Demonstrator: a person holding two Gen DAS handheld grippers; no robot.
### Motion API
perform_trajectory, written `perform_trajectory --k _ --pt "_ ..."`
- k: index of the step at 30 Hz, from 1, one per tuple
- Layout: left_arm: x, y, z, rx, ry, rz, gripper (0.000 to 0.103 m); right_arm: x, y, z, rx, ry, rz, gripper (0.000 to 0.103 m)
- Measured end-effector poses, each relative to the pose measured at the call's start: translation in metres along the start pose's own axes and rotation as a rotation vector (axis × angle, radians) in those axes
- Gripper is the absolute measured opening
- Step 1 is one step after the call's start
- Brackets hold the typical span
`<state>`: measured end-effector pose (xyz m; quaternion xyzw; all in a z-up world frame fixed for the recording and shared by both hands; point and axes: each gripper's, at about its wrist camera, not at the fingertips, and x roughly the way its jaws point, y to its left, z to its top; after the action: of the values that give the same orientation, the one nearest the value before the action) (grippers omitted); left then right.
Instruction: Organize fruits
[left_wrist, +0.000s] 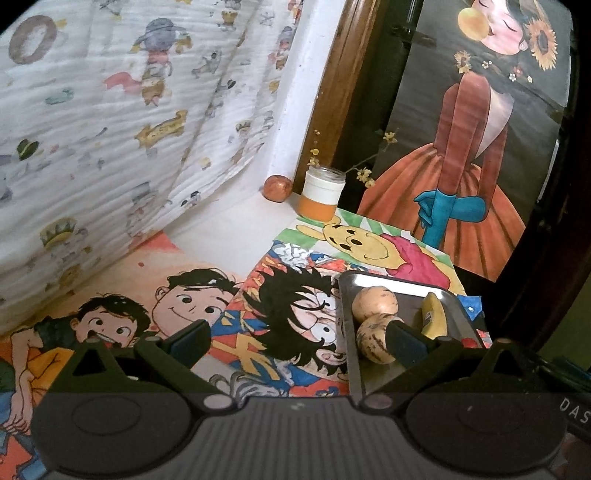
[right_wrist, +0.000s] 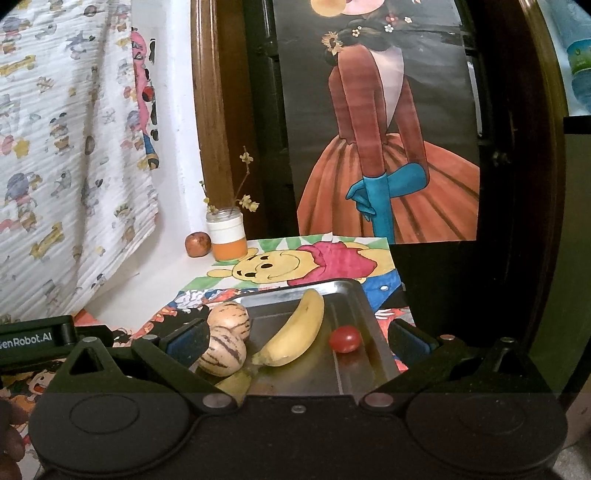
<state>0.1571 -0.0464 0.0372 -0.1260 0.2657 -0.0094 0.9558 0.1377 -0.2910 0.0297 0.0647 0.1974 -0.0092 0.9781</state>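
Left gripper (left_wrist: 301, 341) is hovering wide open and empty over cartoon drawings (left_wrist: 258, 332) covering the worktop; its right finger (left_wrist: 408, 341) is overlapping the nearer of two striped pepino melons (left_wrist: 375, 338) lying in a metal tray (left_wrist: 351, 369) beside a banana (left_wrist: 434, 317). A jar (left_wrist: 321, 192) is standing behind, just beside a small reddish fruit (left_wrist: 277, 188).

Right gripper (right_wrist: 295, 341) is also hanging spread wide, gripping nothing, over the same tray (right_wrist: 354, 365), which is holding both melons (right_wrist: 223, 354), the banana (right_wrist: 295, 332) and a cherry tomato (right_wrist: 345, 339), all between its fingers.
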Motion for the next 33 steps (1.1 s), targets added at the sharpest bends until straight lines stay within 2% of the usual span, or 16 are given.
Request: perform_trajectory --k 13,33 --pt "-0.012 0.013 -0.011 0.001 0.016 0.013 0.103 -0.014 0.011 -0.016 -0.021 0.007 0.036 0.102" --pt "-0.024 0.029 -0.030 0.021 0.016 0.039 0.103 -0.022 0.015 -0.036 -0.037 0.026 0.040 0.102"
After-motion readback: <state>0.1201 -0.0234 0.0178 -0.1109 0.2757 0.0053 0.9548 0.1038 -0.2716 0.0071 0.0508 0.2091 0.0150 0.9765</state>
